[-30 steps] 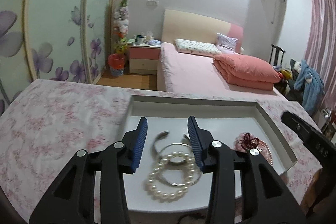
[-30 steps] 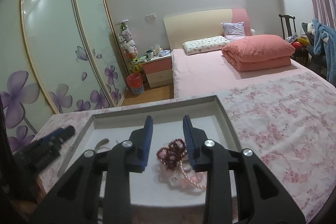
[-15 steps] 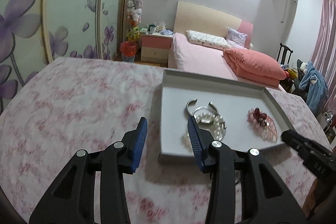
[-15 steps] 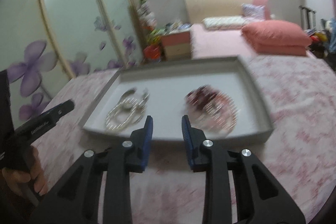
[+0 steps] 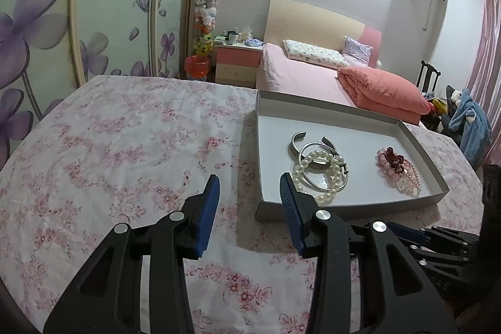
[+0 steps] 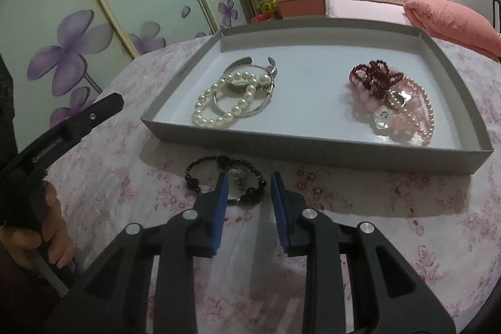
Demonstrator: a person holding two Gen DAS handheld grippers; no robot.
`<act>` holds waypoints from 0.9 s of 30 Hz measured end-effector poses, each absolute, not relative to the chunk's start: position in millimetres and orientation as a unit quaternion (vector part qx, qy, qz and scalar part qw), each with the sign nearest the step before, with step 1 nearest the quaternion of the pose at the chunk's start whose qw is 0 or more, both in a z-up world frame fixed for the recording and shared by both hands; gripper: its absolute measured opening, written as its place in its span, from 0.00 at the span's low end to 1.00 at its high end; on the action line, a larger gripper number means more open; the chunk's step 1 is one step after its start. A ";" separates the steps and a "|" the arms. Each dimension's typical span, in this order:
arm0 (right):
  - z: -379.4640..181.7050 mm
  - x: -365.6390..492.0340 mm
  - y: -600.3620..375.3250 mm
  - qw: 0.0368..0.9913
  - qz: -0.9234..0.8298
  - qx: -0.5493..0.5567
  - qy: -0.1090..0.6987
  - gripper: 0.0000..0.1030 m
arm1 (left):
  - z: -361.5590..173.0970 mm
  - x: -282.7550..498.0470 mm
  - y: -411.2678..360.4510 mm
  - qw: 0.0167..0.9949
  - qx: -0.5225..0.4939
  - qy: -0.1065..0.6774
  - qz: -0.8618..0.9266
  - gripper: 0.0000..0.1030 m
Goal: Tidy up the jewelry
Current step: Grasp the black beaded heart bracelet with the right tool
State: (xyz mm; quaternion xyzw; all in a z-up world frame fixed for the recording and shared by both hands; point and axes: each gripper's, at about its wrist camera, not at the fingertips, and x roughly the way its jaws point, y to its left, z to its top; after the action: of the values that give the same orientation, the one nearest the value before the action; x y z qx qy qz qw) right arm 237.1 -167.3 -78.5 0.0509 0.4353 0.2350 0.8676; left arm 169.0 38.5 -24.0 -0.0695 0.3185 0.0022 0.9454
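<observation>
- My right gripper (image 6: 246, 188) is spread to a middling gap, holding nothing, its blue pads poised low over the black bead bracelet (image 6: 226, 183) that lies on the flowered tablecloth (image 6: 391, 208).
- That bracelet sits just outside the near wall of the grey tray (image 6: 313, 143), close beside it but not touching, as far as I can tell.
- My left gripper (image 5: 249, 196) is spread wide and empty, hanging over bare cloth at the tray's near left corner.
- Inside the tray, on the left, a pearl bracelet (image 6: 225, 102) lies looped over silver bangles (image 6: 256, 74); the pieces overlap in one heap.
- On the right of the tray sits a second heap: dark red beads (image 6: 372, 74) on top of pink bead strands (image 6: 407, 115).
- I judge the job mostly done: two groups are already in the tray, and the black bracelet is the only piece I see left out.
- What remains, I think, is to close on the black bracelet and set it in the open middle of the tray.
</observation>
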 end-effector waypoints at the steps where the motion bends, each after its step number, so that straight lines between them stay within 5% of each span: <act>1: -80.9 239.8 -167.1 0.865 0.236 0.054 0.439 0.24 | -24.5 168.8 37.5 0.945 -0.068 0.319 0.001 0.40; 4: -83.9 240.9 -166.0 0.860 0.245 0.060 0.444 0.11 | -25.0 168.1 34.8 0.945 -0.065 0.320 -0.001 0.40; 19: -69.8 213.9 -266.3 0.870 0.197 0.173 0.417 0.11 | -32.6 159.2 -12.6 0.935 -0.027 0.346 -0.068 0.46; 27: -84.5 220.1 -284.9 0.881 0.099 0.141 0.440 0.11 | -46.6 161.1 -72.0 0.918 0.024 0.374 -0.131 0.49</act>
State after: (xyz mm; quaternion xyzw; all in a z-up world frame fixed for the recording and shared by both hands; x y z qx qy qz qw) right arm 220.1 -284.9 -84.5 0.1414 0.4400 0.0990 0.8813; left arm 161.1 -72.0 -46.6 0.0237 0.3736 -0.1311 0.9180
